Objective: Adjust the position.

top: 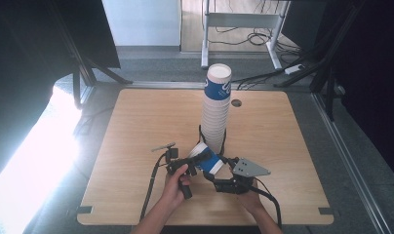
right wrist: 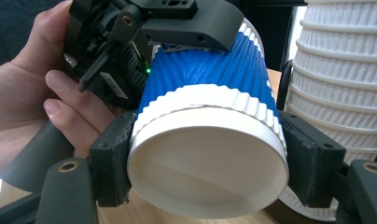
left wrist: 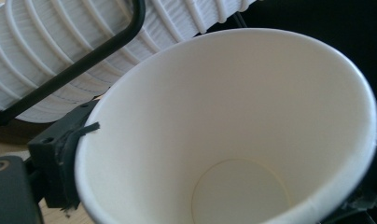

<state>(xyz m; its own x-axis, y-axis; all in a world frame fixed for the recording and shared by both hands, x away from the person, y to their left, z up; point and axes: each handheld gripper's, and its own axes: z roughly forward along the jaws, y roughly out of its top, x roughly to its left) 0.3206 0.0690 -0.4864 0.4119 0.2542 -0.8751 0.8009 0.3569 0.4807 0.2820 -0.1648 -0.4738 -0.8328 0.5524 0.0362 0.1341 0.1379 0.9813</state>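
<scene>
A blue ribbed paper cup (top: 207, 160) with white rim and base lies on its side just above the table, held between both grippers. My left gripper (top: 197, 156) has its jaws either side of the cup's open mouth (left wrist: 233, 140), pads against the wall. My right gripper (right wrist: 212, 163) clamps the white base of the cup (right wrist: 210, 84) from both sides. A hand (right wrist: 32, 93) holds the left gripper behind the cup. Right behind stands a tall stack of cups (top: 216, 114), white ribbed with a blue one on top.
A black wire holder (left wrist: 84, 60) wraps the foot of the stack (right wrist: 345, 70). The wooden table (top: 146, 126) has a cable hole (top: 236, 103) at the back. Cables trail from both grippers toward the front edge. Dark stands and a frame flank the table.
</scene>
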